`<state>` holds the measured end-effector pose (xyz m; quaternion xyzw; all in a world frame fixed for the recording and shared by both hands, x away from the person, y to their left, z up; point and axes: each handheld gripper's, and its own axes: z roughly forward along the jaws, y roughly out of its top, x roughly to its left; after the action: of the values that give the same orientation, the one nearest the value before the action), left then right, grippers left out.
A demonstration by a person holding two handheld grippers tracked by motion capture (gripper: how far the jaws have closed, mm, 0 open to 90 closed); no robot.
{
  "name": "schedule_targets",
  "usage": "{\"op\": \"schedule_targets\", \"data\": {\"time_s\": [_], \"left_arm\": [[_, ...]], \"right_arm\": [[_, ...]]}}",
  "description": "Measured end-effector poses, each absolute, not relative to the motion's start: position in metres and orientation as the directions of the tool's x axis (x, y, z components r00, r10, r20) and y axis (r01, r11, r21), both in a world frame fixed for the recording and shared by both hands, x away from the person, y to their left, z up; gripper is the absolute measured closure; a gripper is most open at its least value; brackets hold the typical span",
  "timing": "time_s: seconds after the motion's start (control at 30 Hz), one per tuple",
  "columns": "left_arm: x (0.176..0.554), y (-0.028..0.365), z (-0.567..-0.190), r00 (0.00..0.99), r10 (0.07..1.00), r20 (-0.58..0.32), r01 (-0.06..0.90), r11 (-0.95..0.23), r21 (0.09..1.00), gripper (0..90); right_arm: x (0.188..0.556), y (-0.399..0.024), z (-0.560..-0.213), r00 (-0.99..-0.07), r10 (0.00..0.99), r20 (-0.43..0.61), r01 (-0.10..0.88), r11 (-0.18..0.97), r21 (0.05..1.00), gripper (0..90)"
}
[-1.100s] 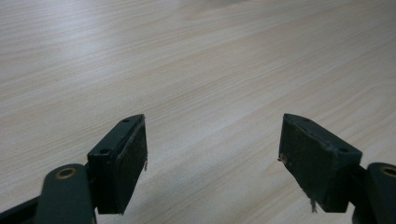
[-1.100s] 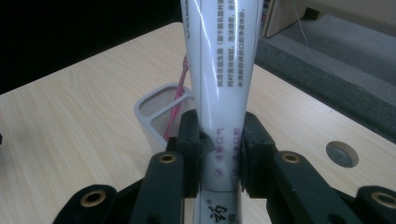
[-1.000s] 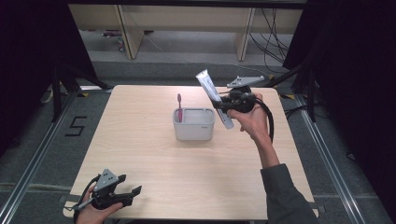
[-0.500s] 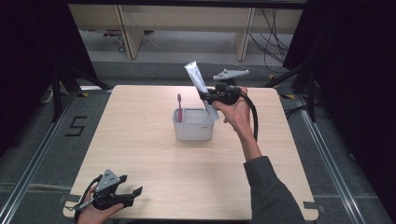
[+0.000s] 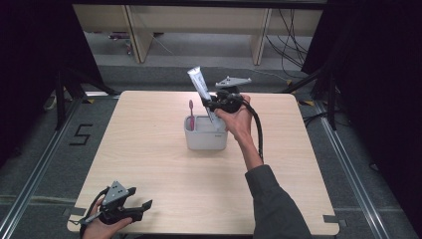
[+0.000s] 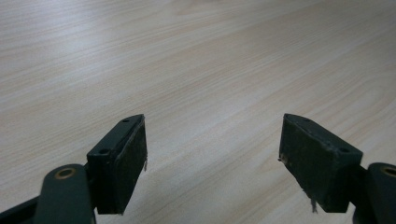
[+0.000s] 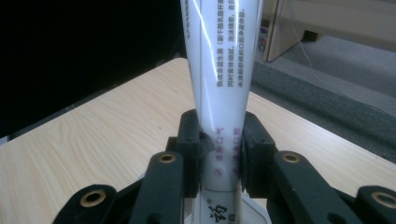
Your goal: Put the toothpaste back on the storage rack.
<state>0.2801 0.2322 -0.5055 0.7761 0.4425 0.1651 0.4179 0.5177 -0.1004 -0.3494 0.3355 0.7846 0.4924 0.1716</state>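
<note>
Toothpaste tube (image 5: 201, 92) overhangs holder (image 5: 205, 140) beside toothbrush (image 5: 191, 112).

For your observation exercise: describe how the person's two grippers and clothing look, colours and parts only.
Both the left gripper and the right gripper are black with two flat jaws and brass-coloured rivets. Each carries a grey three-cornered plate. A thick black cable trails from the right one. The sleeve is dark grey.

White toothpaste tube (image 5: 201, 92), purple print; pink toothbrush (image 5: 190, 113); grey holder (image 5: 205, 141); light wood-grain table (image 5: 149, 149).
</note>
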Motion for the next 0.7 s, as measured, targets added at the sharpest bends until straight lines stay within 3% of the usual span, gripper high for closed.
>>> {"op": "schedule_targets", "data": {"time_s": [0.63, 0.7], "left_arm": [[0.28, 0.23, -0.507, 0.563, 0.818, -0.118, 0.548, -0.263, 0.794, 23.0], [0.28, 0.23, -0.507, 0.563, 0.818, -0.119, 0.549, -0.262, 0.794, 23.0]], "right_arm": [[0.526, -0.095, -0.38, -0.68, 0.722, 0.131, 0.376, 0.19, 0.907, 73.6], [0.528, -0.096, -0.383, -0.681, 0.725, 0.1, 0.347, 0.2, 0.916, 73.6]]}}
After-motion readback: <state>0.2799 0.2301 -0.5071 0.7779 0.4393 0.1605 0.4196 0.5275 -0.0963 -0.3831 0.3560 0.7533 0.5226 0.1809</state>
